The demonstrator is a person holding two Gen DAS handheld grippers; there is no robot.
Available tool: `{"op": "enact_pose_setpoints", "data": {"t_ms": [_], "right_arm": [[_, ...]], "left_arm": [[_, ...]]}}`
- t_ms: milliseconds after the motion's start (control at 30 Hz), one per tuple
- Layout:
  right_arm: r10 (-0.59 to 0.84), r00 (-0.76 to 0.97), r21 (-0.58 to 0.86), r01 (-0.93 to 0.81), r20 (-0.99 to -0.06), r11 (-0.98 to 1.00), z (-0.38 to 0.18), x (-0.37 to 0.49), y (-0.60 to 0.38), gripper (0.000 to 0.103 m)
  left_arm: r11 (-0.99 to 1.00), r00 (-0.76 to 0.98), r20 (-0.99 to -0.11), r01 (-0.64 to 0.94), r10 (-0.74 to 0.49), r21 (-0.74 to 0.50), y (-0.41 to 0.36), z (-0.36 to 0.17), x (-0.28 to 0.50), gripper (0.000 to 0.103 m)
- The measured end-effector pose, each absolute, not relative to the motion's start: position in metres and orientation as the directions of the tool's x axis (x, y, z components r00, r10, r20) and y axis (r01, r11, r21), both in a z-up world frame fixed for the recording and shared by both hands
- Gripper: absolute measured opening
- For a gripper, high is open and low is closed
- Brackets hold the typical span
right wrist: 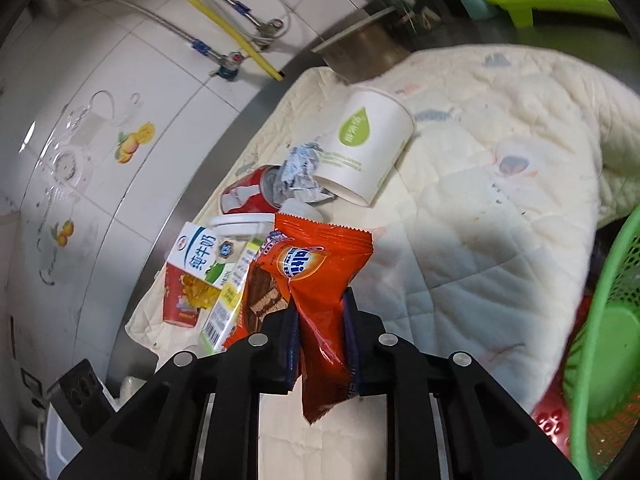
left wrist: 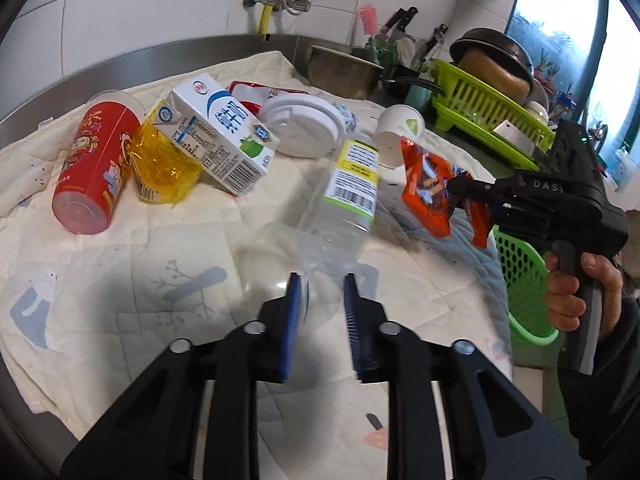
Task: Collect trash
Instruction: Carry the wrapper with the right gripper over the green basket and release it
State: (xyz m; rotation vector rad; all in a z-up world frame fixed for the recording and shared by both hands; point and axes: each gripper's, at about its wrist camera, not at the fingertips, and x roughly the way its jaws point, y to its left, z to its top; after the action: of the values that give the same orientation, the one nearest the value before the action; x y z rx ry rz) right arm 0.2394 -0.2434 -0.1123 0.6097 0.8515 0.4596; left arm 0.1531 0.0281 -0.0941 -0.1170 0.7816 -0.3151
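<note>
Carton (left wrist: 218, 136) beside red cup (left wrist: 94, 174).

Your left gripper (left wrist: 320, 284) points down at a slant, its blue pads (left wrist: 290, 320) drawn close together. Your right gripper (right wrist: 322, 300) is clamped tight; your hand (left wrist: 580, 292) wraps its handle at the right.

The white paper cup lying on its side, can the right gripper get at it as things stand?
Probably not yet: the right gripper is shut on the orange snack wrapper, so its jaws are occupied. The paper cup itself lies uncovered on the quilted cloth.
</note>
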Motion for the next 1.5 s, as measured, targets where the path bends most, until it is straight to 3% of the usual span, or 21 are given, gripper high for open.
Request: {"op": "enact_pose_setpoints", "data": {"t_ms": [100,433,667,867,1033,1200,1233,1400,1500], "right_arm": [[0.596,0.591,0.648,-0.156,-0.544,0.746,-0.104,0.225,-0.247,0.015],[0.528,0.647,0.569,-0.172,-0.550,0.804,-0.089,0.170,-0.272,0.011],[0.271,0.717,0.348,-0.042,-0.642,0.936,-0.095,0.129,-0.326,0.011],[0.078,0.657,0.213,0.127,-0.750,0.969,-0.130,0.114,-0.389,0.014],[0.001,0.610,0.176,0.226,-0.792,0.958,-0.157,0.109,-0.430,0.022],[-0.027,0.574,0.172,0.291,-0.818,0.941,-0.177,0.104,-0.461,0.045],[-0.026,0.575,0.178,0.296,-0.818,0.939,-0.178,0.104,-0.463,0.054],[-0.038,0.577,0.170,0.302,-0.816,0.938,-0.176,0.097,-0.471,0.057],[-0.067,0.585,0.143,0.305,-0.808,0.942,-0.171,0.091,-0.473,0.064]], "left_arm": [[0.948,0.673,-0.668,0.244,-0.318,-0.205,0.021,-0.091,0.142,0.003],[0.951,0.702,-0.645,0.268,-0.301,-0.153,0.002,-0.063,0.104,0.001],[0.919,0.703,-0.603,0.364,-0.378,-0.152,-0.030,-0.037,0.092,0.001],[0.859,0.651,-0.590,0.485,-0.478,-0.160,-0.086,-0.028,0.094,0.001],[0.798,0.585,-0.599,0.582,-0.547,-0.161,-0.144,-0.029,0.098,0.001],[0.738,0.501,-0.632,0.653,-0.591,-0.172,-0.203,-0.044,0.111,0.001],[0.726,0.487,-0.637,0.666,-0.597,-0.171,-0.215,-0.047,0.112,0.001],[0.681,0.406,-0.677,0.706,-0.614,-0.194,-0.260,-0.072,0.126,0.001],[0.667,0.362,-0.708,0.716,-0.606,-0.205,-0.283,-0.091,0.133,0.002]]}}
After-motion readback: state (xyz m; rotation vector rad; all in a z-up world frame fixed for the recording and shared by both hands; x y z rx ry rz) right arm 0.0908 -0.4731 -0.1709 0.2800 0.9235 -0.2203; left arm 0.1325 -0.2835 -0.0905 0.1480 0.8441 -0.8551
